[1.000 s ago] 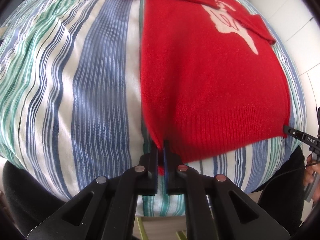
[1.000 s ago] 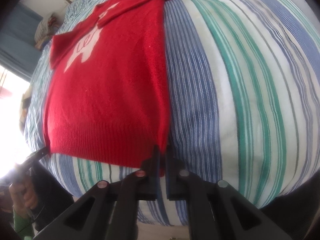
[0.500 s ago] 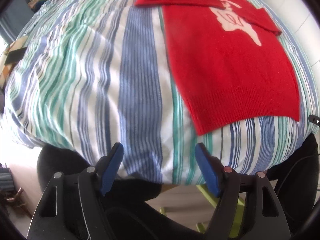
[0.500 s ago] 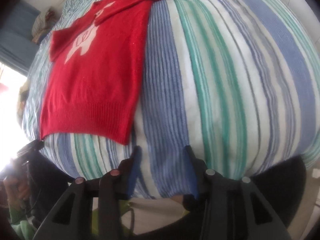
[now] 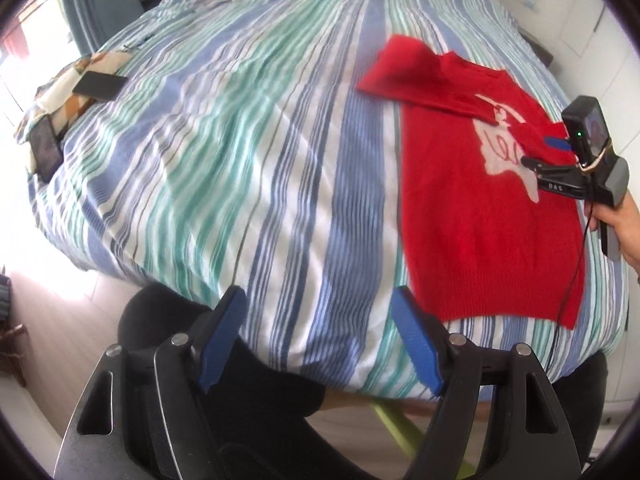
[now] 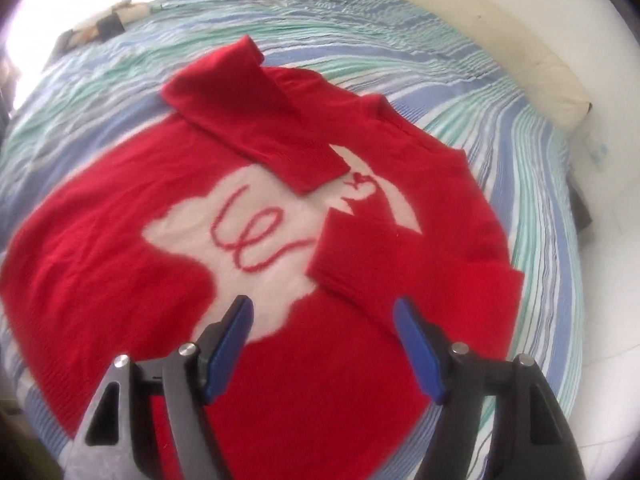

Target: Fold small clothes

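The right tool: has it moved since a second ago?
Yes. The right tool, jaws just opened and empty, has left the red sweater's hem corner and now hovers over its chest, near the folded sleeves.

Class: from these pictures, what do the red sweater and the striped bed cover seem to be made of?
Red sweater: seemingly knitted yarn, matte and slightly fuzzy; ribbed rows show along its hem. Striped bed cover: probably thin woven cotton, matte; it wrinkles softly and drapes over the bed's edge.

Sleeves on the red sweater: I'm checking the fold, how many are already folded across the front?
2. One sleeve crosses from the far shoulder onto the white animal design; the other sleeve lies across the right side.
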`<control>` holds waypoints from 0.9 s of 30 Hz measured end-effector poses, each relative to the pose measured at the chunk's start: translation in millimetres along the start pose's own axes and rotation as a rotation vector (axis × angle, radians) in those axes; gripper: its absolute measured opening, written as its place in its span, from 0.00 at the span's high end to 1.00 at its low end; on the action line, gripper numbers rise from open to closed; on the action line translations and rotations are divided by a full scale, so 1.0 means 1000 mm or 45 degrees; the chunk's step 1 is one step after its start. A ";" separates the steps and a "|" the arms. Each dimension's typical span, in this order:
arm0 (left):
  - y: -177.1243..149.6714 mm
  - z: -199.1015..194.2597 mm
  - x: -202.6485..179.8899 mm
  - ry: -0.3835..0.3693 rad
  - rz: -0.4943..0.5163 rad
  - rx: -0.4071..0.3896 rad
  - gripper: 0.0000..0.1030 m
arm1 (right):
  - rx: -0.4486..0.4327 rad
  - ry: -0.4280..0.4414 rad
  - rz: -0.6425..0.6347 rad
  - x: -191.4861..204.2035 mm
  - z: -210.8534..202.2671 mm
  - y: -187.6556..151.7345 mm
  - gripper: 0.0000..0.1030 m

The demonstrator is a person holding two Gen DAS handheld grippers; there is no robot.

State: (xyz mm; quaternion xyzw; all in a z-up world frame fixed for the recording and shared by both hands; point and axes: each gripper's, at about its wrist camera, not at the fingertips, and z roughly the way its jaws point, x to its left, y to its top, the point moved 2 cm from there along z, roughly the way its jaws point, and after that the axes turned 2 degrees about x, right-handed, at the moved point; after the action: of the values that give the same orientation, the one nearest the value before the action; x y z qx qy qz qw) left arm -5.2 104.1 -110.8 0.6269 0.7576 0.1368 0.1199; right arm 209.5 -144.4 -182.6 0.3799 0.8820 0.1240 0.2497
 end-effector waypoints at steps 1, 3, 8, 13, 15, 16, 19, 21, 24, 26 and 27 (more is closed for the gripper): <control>-0.003 0.002 0.004 0.017 -0.007 0.007 0.25 | 0.025 -0.055 -0.001 0.002 0.019 0.007 0.31; -0.009 0.007 0.015 0.045 -0.029 0.034 0.25 | 0.066 -0.052 0.082 -0.004 0.044 0.012 0.54; -0.025 0.017 0.037 0.068 -0.090 0.087 0.25 | -0.069 -0.029 0.617 -0.088 0.011 -0.021 0.91; -0.020 0.023 0.026 0.043 -0.079 0.083 0.25 | -0.113 -0.175 1.163 -0.221 -0.043 -0.143 0.91; -0.013 0.025 0.013 0.015 -0.058 0.070 0.25 | -0.036 -0.279 1.326 -0.261 -0.053 -0.203 0.91; -0.009 0.025 0.005 -0.001 -0.040 0.065 0.25 | 0.012 -0.315 1.383 -0.273 -0.055 -0.231 0.91; 0.001 0.020 -0.021 -0.039 0.028 0.041 0.25 | 0.108 -0.367 1.514 -0.290 -0.058 -0.297 0.91; 0.006 0.014 -0.036 -0.064 0.068 0.021 0.25 | 0.090 -0.303 1.628 -0.289 -0.056 -0.326 0.91; 0.007 0.007 -0.050 -0.066 0.120 -0.002 0.25 | 0.029 -0.185 1.794 -0.282 -0.047 -0.349 0.91; 0.004 0.004 -0.052 -0.046 0.139 -0.014 0.25 | -0.024 -0.112 1.913 -0.277 -0.043 -0.363 0.91; 0.002 0.004 -0.050 -0.032 0.143 -0.014 0.25 | -0.056 -0.077 1.975 -0.277 -0.041 -0.370 0.91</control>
State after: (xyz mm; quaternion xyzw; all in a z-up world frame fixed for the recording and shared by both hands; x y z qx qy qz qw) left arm 7.3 55.6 -112.9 0.6693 0.7190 0.1395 0.1251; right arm 124.8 -600.4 -203.4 0.8868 0.3542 0.2703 0.1231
